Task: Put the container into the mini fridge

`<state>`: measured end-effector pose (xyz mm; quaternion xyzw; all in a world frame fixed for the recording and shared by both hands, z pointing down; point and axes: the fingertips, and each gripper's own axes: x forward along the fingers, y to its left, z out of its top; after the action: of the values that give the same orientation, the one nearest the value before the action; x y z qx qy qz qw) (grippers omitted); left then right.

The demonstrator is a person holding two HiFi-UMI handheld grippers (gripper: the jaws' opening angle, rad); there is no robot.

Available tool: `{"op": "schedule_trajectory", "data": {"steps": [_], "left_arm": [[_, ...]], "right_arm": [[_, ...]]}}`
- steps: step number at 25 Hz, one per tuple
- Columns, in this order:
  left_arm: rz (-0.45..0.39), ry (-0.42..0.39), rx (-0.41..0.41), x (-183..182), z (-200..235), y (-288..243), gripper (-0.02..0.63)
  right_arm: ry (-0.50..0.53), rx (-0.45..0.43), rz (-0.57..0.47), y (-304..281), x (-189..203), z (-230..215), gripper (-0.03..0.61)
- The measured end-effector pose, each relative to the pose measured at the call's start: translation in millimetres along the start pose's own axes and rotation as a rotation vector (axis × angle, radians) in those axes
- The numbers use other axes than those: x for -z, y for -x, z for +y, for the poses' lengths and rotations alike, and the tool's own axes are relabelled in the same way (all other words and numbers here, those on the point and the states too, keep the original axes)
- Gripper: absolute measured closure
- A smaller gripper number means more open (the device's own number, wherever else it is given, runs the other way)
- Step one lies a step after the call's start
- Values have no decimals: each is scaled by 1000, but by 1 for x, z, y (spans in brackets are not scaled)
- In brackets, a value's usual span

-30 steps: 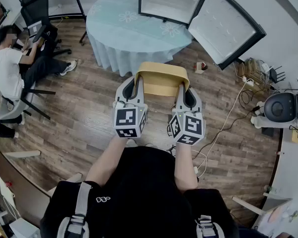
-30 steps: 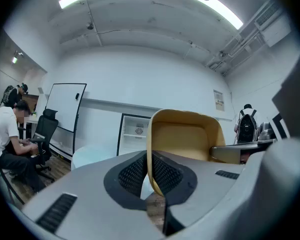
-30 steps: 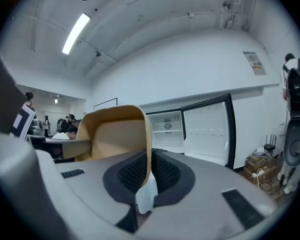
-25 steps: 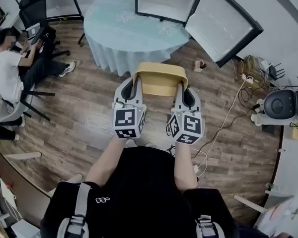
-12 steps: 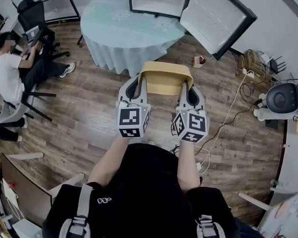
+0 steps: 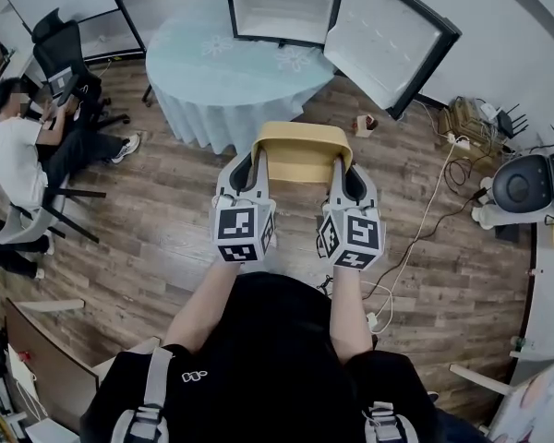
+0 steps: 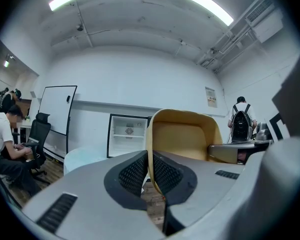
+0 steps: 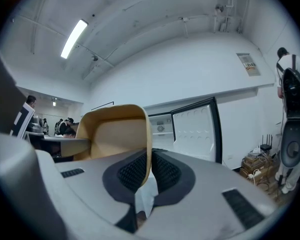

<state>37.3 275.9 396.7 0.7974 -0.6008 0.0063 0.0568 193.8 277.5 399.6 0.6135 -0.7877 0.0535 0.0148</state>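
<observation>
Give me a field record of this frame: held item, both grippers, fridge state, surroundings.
held item: tan container, inside looks empty, carried above the wood floor
left gripper: fingers shut on the container's left wall
right gripper: fingers shut on the container's right wall
mini fridge: at the far side of the round table, door swung open to the right
container vs fridge: apart, not yet inside
bystander: seated person at left
floor clutter: cables at right
</observation>
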Motion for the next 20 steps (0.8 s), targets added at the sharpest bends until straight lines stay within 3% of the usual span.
{"op": "schedule_trajectory", "data": {"steps": [13,20], "left_arm": [[-67,0,-40,-22,33,-63,597],[-75,13,-5,-21,46,-122,597]], "right_arm": [[26,-51,-58,-78,-23,-3,561],[42,-18,-66,-130,-25,-20,560]]}}
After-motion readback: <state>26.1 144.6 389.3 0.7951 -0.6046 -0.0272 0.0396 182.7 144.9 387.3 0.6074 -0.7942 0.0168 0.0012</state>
